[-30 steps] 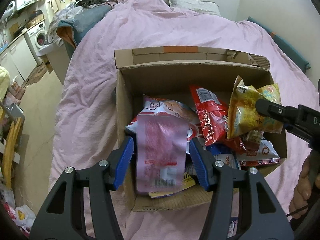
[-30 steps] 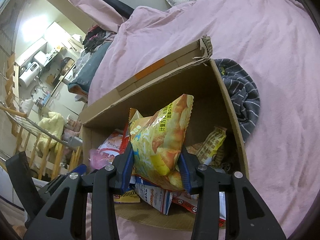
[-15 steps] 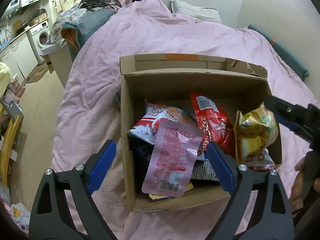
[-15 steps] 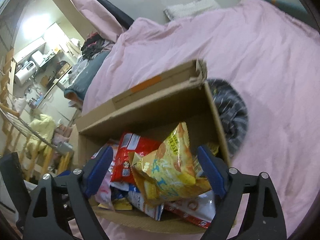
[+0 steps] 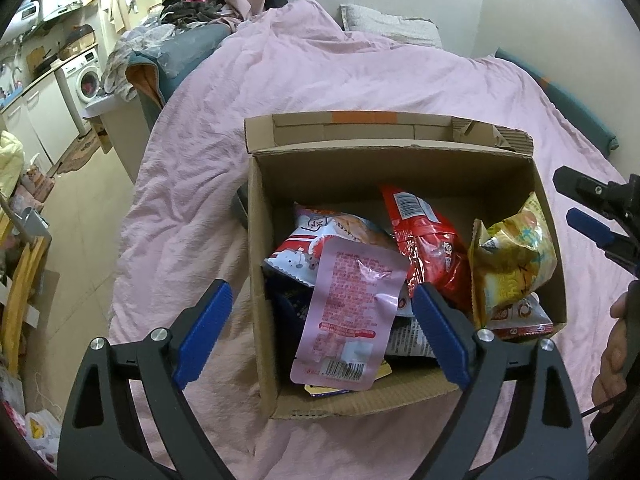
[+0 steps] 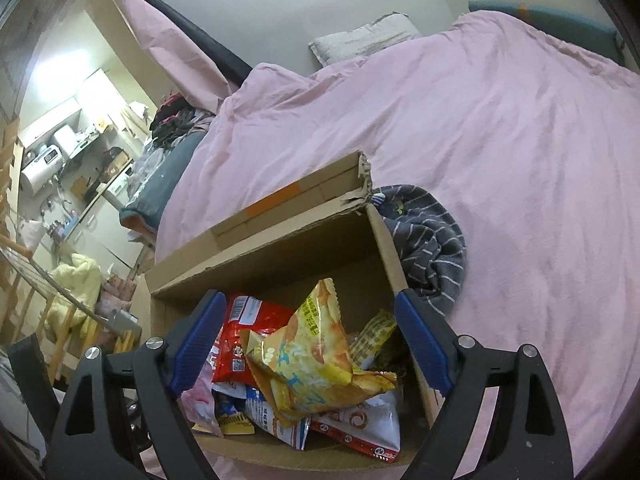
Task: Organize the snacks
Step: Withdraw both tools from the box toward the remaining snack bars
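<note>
Jaws of both grippers stood wide apart, holding nothing. Between the left gripper's (image 5: pixel 322 334) jaws lay the pink pouch (image 5: pixel 348 316), flat on top of the heap in the cardboard box (image 5: pixel 260 280), its barcode end nearest the jaws, untouched by either pad. Beyond it, ahead of the right jaw, leaned the red bag (image 5: pixel 428 248). Between the right gripper's (image 6: pixel 310 344) jaws sat the yellow chip bag (image 6: pixel 316 352), loose on the pile, with the red bag (image 6: pixel 244 340) just beside the left jaw. The box rested on the pink bed cover (image 6: pixel 500 128); a striped grey cloth (image 6: pixel 428 240) lay against the box wall, ahead of the right jaw.
</note>
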Demonstrator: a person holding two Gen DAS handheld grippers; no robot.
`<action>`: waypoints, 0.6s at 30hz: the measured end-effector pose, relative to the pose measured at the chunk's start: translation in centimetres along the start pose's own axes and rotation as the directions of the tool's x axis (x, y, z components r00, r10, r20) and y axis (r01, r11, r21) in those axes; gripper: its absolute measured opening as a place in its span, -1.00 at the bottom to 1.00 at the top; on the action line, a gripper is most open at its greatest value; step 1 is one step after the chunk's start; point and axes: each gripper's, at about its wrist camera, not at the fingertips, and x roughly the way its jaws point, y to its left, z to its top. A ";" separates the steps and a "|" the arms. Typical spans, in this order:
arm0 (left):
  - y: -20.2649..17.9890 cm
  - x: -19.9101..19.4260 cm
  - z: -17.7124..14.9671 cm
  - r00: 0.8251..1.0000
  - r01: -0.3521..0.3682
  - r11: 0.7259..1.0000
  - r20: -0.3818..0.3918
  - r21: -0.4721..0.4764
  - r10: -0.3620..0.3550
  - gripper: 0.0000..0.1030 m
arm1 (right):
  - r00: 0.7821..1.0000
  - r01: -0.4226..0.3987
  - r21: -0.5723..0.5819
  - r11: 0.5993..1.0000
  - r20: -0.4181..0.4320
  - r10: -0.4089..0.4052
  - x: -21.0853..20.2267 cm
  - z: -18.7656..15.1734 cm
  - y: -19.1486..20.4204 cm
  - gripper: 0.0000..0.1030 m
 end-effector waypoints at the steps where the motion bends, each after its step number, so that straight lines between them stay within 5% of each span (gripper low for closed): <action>1: 0.0 0.0 0.0 1.000 0.000 1.000 0.000 0.000 0.000 0.74 | 1.000 0.001 -0.002 1.000 -0.002 -0.001 -0.1 -0.1 0.0 0.72; 18: 1.7 -3.7 -2.7 1.000 -0.012 1.000 0.012 -0.004 0.012 0.74 | 0.993 -0.038 -0.030 0.999 -0.116 0.034 -4.3 -6.1 2.7 0.73</action>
